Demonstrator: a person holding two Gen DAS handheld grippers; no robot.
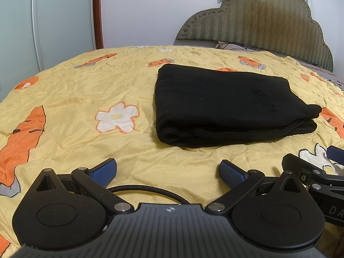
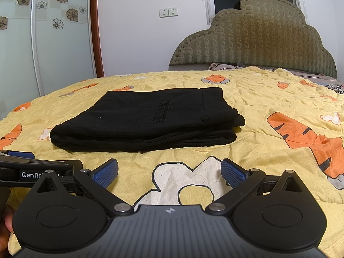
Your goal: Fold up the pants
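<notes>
1 pair of black pants [image 1: 223, 105] lies folded in a flat stack on the yellow bedspread [image 1: 86, 90], toward the headboard [image 1: 258, 25]. 2 grippers sit near its front edge, apart from it: left gripper [image 1: 168, 171] and right gripper [image 2: 169, 171], both spread wide and holding nothing.

Both tongs, left [image 1: 168, 173] and right [image 2: 169, 173], are matte black with blue ribbed pads [image 1: 105, 172], silver screws and a braided black cable [image 1: 148, 190]; white "GenRo" lettering [image 2: 32, 174] marks one side.
</notes>
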